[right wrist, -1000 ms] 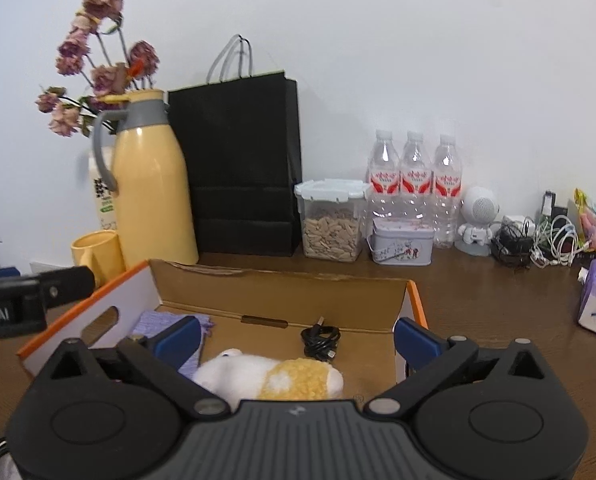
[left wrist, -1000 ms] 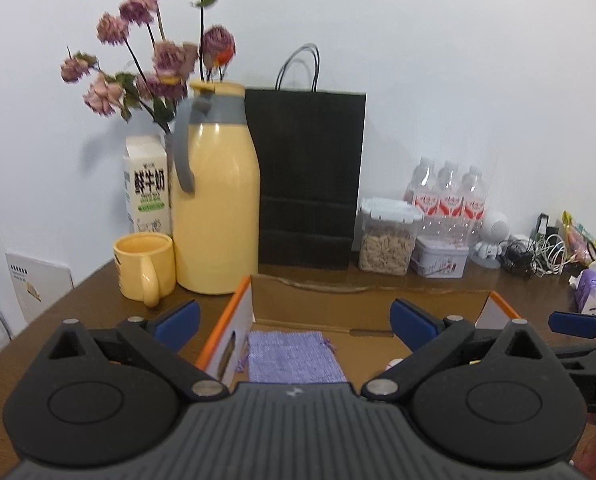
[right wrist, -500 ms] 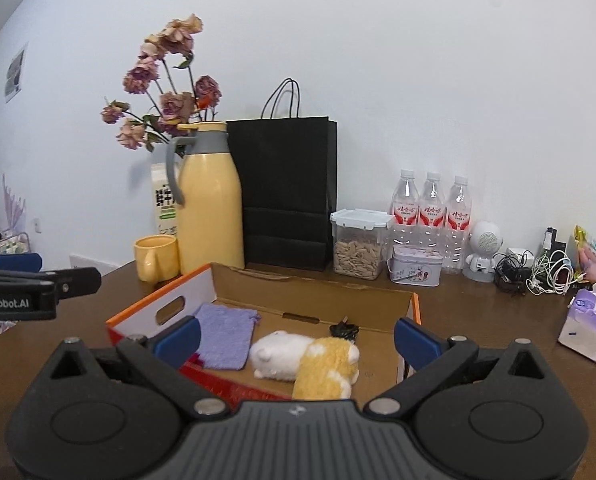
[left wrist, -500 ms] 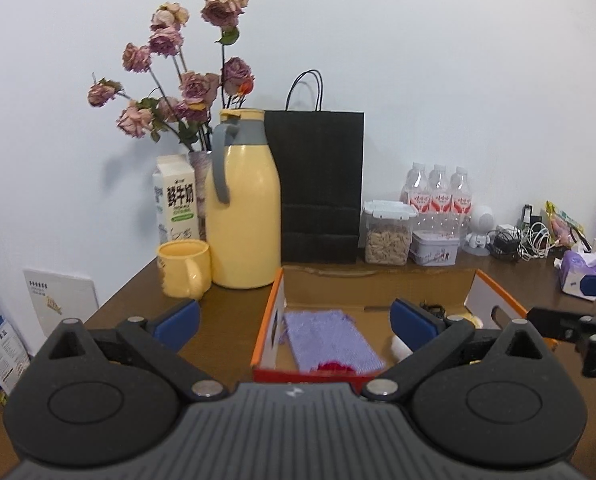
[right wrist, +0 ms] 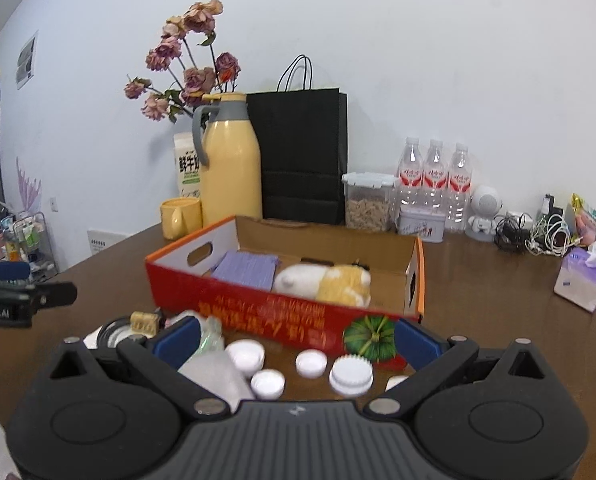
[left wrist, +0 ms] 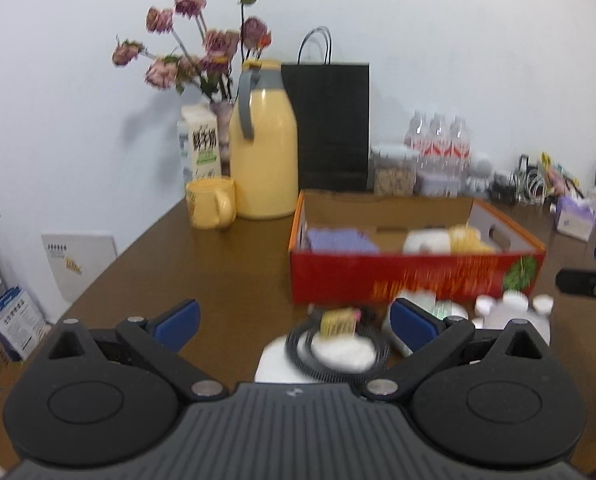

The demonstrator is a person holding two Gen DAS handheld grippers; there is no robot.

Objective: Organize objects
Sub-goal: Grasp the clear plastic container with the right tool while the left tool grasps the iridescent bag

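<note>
A: Where do the two grippers sit?

B: Both hang low over the near edge of the brown desk (right wrist: 478,276), facing the wall. The left gripper (left wrist: 293,322) has its blue pads spread wide with nothing between them. The right gripper (right wrist: 295,338) is spread wide as well and empty.

A: What lies closest to them?

B: Under the left gripper, a coiled black cable (left wrist: 338,350) lies on something white, blurred, with a small yellow-tagged piece on top. Under the right gripper stand several white caps (right wrist: 310,363) of small bottles, and a crumpled clear plastic bag (right wrist: 213,368) sits beside the left pad.

A: And past those?

B: The red cardboard box (right wrist: 281,314) with an orange rim, open at the top, stands just behind the caps. Inside it a folded purple cloth (right wrist: 245,270) lies at the left, and a white and yellow plush toy (right wrist: 326,282) lies beside it, touching or nearly so.

A: What crowds the far side?

B: A yellow mug (right wrist: 177,216), a yellow thermos jug (right wrist: 229,172), a milk carton (right wrist: 187,168) and dried roses (right wrist: 185,68) behind the box's left end. Then a black paper bag (right wrist: 302,152), a clear food container (right wrist: 368,200), a small tin (right wrist: 422,224) and three water bottles (right wrist: 434,176) along the wall. At the far right are a tangle of cables (right wrist: 534,236) and a tissue pack (right wrist: 582,280).
</note>
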